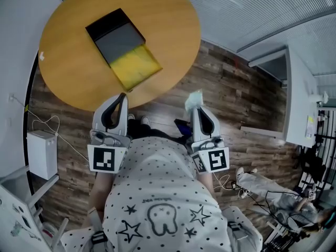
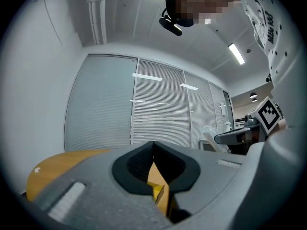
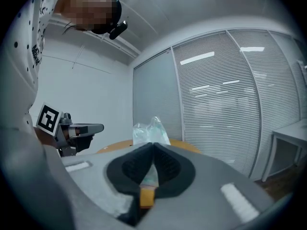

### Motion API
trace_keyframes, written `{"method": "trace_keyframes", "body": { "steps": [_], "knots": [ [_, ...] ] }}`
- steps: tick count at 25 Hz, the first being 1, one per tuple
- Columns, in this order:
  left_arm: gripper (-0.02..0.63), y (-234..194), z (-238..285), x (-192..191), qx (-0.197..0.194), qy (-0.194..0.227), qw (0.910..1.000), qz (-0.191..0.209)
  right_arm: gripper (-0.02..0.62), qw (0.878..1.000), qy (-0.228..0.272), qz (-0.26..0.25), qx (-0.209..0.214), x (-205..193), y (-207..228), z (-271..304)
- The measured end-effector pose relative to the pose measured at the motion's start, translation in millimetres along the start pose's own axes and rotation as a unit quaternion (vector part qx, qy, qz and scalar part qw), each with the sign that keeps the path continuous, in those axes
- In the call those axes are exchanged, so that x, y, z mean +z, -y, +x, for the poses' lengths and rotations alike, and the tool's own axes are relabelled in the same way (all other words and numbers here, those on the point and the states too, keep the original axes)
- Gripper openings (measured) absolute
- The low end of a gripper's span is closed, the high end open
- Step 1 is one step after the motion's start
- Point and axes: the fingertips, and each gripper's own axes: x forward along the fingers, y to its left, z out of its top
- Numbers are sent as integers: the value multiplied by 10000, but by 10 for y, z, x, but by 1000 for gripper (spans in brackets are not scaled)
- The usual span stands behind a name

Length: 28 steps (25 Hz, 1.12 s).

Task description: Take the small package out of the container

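**Package clear of the container: keep the pinch firm**

The right tool (image 3: 153, 144) is pressed together on the small package (image 3: 149, 131), a crinkly clear bag whose top sticks up past the tips. In the head view that package (image 1: 194, 98) hangs well to the right of the container (image 1: 123, 49) and nearer the person, over the wood floor (image 1: 231, 93) and not the round tabletop (image 1: 68, 14). The removal looks essentially done.

The film is thin and slippery, so I judge the pinch should stay steady and level, with no twisting, until a place to put it is reached.

The left tool (image 2: 153, 143) is pressed together on nothing, just on the person's side of the container's yellow end.

Nothing on the package or container can be read. The square marker cubes (image 1: 107, 159) carry only patterns, and the small print on the dotted shirt (image 1: 157, 193) is too fine to make out.
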Motion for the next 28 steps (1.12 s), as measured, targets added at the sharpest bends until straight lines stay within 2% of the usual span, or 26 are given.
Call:
{"method": "trace_keyframes", "body": {
  "steps": [16,28],
  "knots": [
    [9,-74,-33,-33,162,-17,9998,99,3,9999,64,9,83,-11,-20,37],
    [9,-45,-35,-44,114,7,9999,39,3,9999,38,6,119,-46,-27,33]
  ]
}}
